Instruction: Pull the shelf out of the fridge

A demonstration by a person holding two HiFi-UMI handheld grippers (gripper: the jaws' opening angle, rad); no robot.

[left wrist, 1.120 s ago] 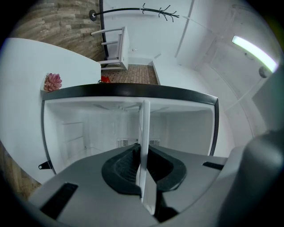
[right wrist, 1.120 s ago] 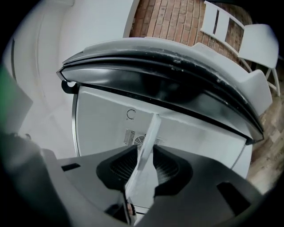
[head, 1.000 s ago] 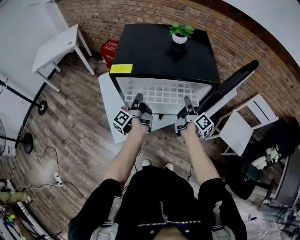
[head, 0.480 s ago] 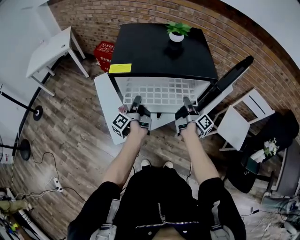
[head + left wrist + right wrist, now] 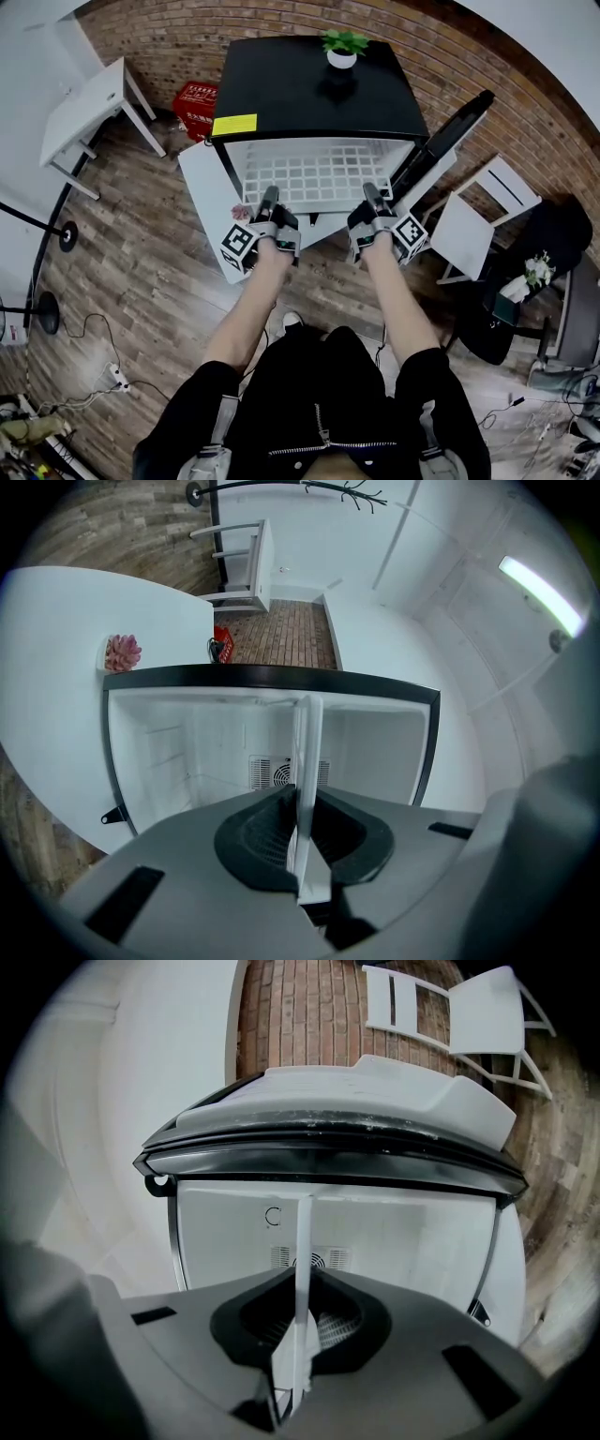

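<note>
A white wire-grid shelf (image 5: 319,173) sticks partway out of the open front of a small black-topped fridge (image 5: 309,89). Its back part is inside the white cabinet and its front edge hangs over the wooden floor. The left tool (image 5: 269,195) is clamped on the left part of that front edge. In the left gripper view the shelf's rim runs as a thin white strip straight between the dark pads, which press on it from both sides. The right tool (image 5: 370,190) is at the right part of the same edge. Its jaws have just been closing, and the right gripper view shows the white rim caught between its pads too. The fridge door (image 5: 450,131) stands swung open at the right, and a small green potted plant (image 5: 342,49) sits on top of the fridge near its back edge.
</note>
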